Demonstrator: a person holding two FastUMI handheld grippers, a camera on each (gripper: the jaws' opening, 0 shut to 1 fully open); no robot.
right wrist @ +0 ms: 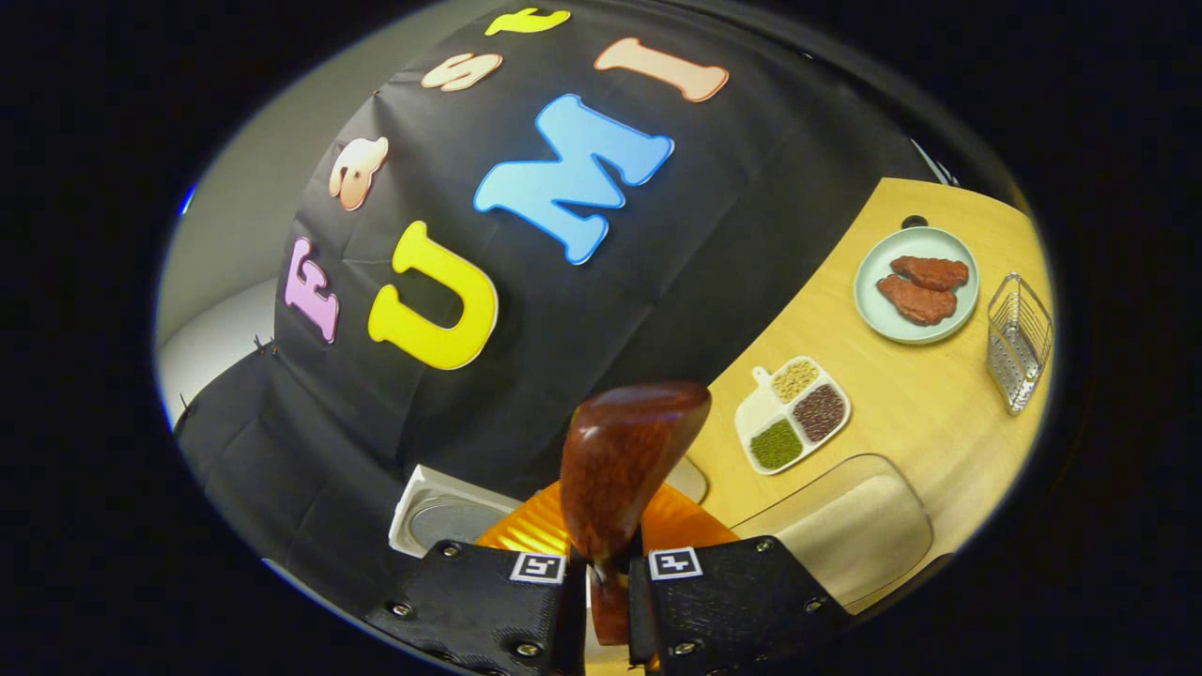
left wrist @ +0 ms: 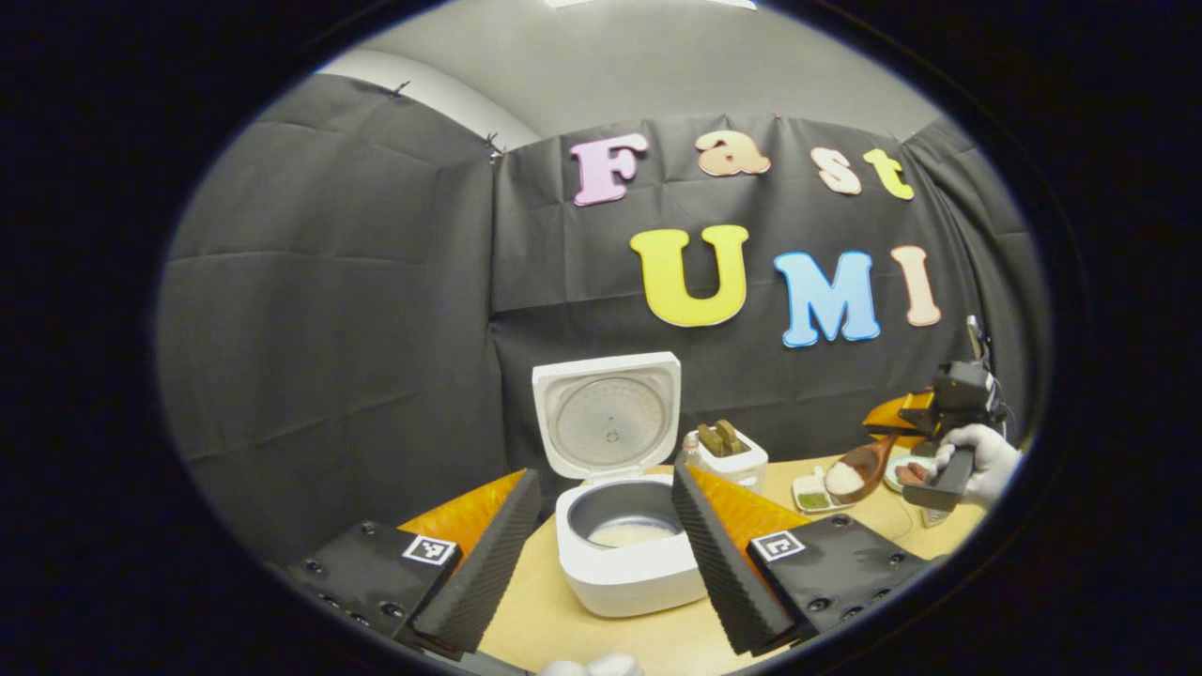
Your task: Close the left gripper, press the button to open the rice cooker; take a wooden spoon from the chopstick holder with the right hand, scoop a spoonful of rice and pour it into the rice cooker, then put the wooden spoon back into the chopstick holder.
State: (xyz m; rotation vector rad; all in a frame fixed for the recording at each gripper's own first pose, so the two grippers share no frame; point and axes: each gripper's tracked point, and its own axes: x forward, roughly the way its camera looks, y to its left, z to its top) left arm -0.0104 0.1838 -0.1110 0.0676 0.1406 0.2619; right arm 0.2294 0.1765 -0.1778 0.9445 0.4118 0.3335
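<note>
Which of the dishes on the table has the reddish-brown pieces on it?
The round pale green plate near the wire basket. It holds two reddish-brown pieces, while the white divided dish beside it holds three small heaps of different grains.

The chopstick holder [left wrist: 731, 453] stands just right of the open rice cooker [left wrist: 627, 554] on the table [left wrist: 873, 526].

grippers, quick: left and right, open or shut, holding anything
Left gripper: tongs open, holding nothing, aimed at the open rice cooker.
Right gripper: tongs shut on the wooden spoon, loaded with rice.
</note>
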